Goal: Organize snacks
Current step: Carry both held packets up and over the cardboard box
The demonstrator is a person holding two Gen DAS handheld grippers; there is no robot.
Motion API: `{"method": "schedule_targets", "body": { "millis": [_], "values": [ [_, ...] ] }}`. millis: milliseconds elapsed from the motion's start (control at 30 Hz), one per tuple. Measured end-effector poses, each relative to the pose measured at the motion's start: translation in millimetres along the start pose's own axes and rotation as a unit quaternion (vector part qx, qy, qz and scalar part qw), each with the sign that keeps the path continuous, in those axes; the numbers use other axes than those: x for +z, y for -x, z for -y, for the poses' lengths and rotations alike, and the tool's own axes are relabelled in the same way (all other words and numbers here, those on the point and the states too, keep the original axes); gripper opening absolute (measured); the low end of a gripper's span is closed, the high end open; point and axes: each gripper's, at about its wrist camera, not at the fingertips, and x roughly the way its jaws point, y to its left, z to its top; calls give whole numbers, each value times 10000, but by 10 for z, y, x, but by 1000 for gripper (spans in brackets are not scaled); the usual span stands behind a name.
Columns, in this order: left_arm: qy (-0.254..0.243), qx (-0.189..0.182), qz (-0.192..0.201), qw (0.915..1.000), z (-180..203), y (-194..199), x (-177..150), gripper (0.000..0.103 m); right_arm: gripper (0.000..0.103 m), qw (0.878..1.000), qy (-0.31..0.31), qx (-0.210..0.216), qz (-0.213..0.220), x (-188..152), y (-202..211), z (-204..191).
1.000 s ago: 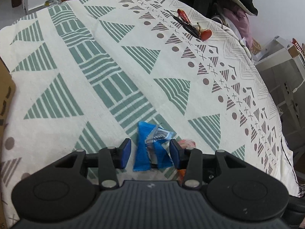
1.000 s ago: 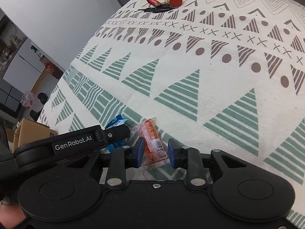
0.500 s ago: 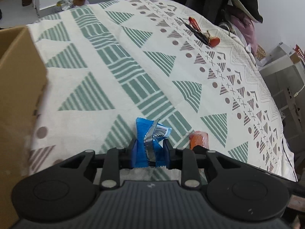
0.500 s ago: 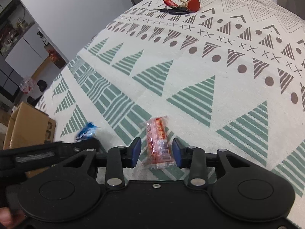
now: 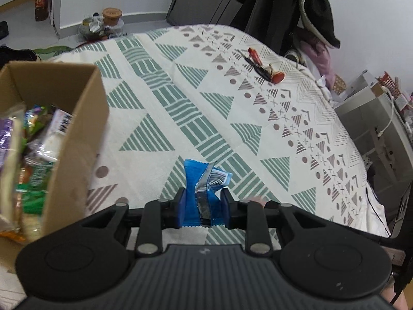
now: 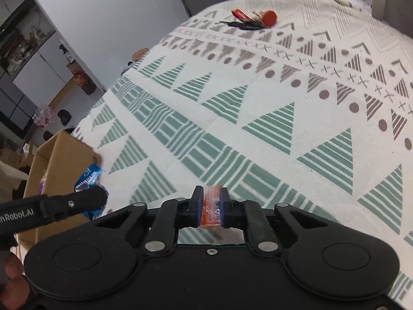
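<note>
Blue snack packet [image 5: 200, 195], upright, clamped in the left gripper [image 5: 202, 206] — the cardboard box [image 5: 77, 129] lies just left; the right gripper [image 6: 209, 210] pinches an orange packet [image 6: 211, 208].

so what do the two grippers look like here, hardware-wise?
Both match: the left gripper and right gripper have matte black bodies with two round discs, black linkage arms with silver pivot pins, and blue pads on the fingertips. The left one has a ribbed grey panel in the middle; the right has a plain black one with a single screw. White "GenRobot.AI" lettering runs along the left gripper's side in the right view.
</note>
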Motion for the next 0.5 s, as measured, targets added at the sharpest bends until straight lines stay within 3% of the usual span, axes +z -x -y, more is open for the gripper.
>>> {"method": "schedule_targets", "body": {
  "millis": [500],
  "values": [
    [114,-57,483,9988,-278,758,-52,27,10,9990,-49,183,392,-103,544,-411]
  ]
}}
